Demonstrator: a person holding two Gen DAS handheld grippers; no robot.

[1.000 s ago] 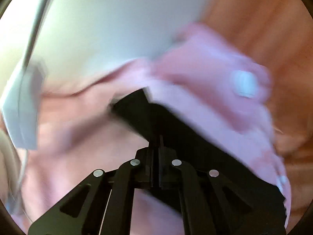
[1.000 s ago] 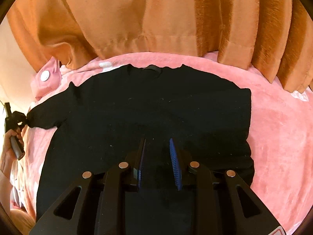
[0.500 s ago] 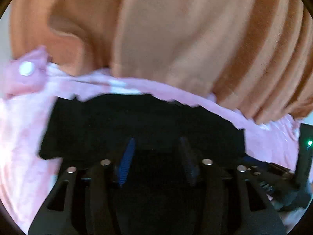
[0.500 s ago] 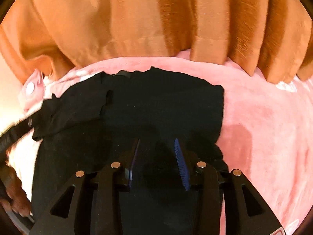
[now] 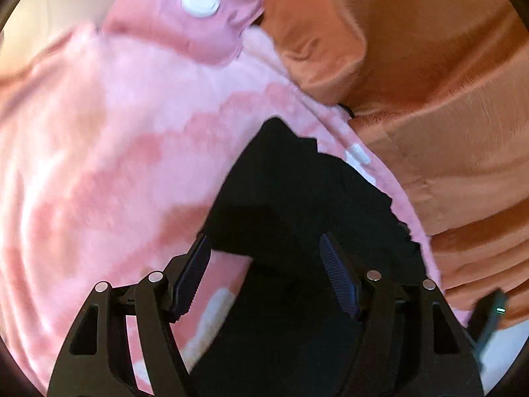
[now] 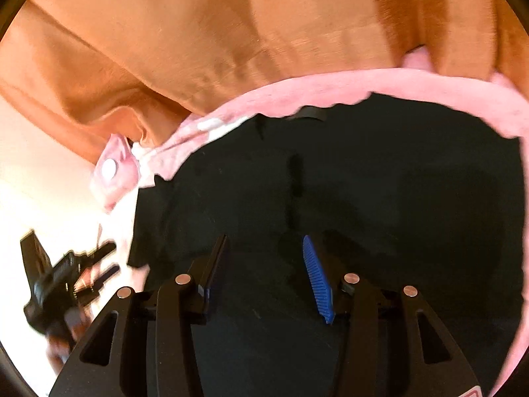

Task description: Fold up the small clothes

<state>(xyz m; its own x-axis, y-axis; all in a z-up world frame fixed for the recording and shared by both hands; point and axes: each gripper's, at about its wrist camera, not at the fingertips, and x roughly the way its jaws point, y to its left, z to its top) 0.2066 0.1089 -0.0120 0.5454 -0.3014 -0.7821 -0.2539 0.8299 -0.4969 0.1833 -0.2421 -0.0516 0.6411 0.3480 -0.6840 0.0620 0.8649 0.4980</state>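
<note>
Both hand-held grippers, left [image 5: 264, 264] and right [image 6: 264, 264], spread over matte black shirt [image 6: 363, 182] on fuzzy pink blanket [image 5: 99, 132].

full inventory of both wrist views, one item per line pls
black garment: 1, black, spread on the blanket, under both grippers
blanket: 1, pink with paler patches, beneath the garment
pink tab with white disc: 1, pink and white, blanket's far corner
curtain: 1, orange-brown, hanging behind the blanket
left gripper: 1, black, blue pads, open, over the garment's edge
right gripper: 1, black, blue pads, open, over the garment
</note>
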